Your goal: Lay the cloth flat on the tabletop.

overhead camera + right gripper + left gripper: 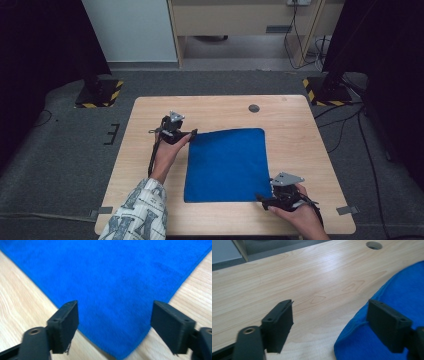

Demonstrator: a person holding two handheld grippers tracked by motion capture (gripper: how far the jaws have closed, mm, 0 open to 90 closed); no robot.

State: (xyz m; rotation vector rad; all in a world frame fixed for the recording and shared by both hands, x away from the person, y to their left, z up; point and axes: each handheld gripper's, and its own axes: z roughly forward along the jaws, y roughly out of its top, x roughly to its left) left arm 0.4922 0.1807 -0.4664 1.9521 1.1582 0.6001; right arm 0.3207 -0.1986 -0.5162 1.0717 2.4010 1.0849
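High view: the blue cloth (226, 165) lies flat at the table's (150, 107) centre. The left gripper (186, 134) stands at its far-left corner, the right gripper (265, 199) at its near-right corner; both have wide-open jaws and grip nothing, the corners lying diagonally opposite.

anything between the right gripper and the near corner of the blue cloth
Nothing visible. The right gripper has its jaws open with the cloth corner lying flat between them on the bare table; nothing lies on that corner.
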